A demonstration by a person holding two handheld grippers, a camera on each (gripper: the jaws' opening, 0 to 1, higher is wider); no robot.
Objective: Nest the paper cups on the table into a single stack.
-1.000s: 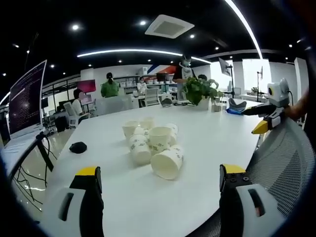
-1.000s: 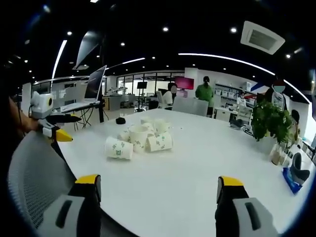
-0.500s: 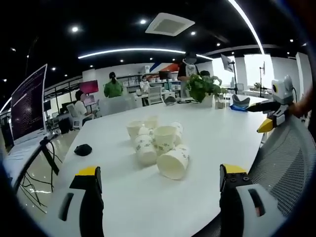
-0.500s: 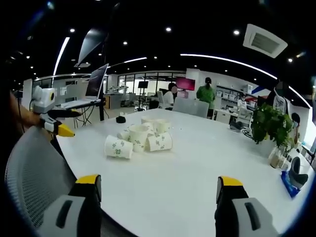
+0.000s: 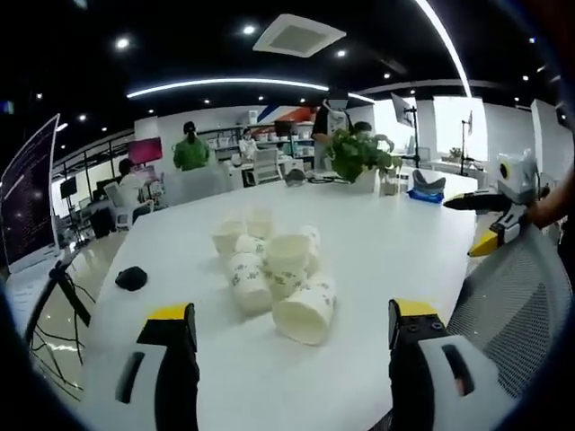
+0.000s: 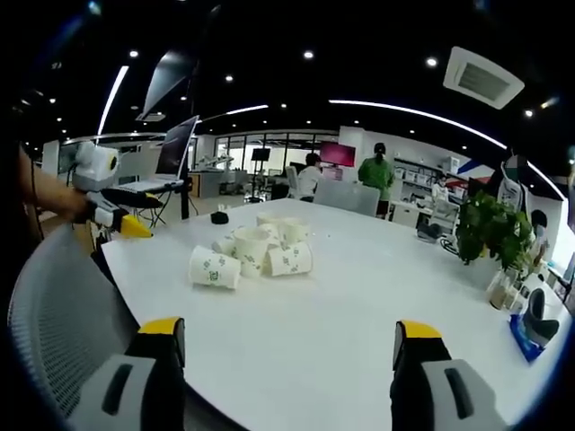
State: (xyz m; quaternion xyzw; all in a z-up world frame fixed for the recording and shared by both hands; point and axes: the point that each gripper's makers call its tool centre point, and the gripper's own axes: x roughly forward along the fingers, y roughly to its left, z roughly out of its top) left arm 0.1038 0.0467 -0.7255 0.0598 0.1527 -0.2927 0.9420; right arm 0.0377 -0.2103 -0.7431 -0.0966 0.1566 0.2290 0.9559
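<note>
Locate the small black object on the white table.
In the left gripper view, the small black object lies on the white round table near its left edge, left of the cluster of white paper cups.

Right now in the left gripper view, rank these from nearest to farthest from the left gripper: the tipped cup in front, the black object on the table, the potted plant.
1. Tipped cup: lying on its side between the fingers, front of the cluster.
2. Black object: farther back, on the table's left side.
3. Potted plant: at the table's far end, right of centre.
</note>
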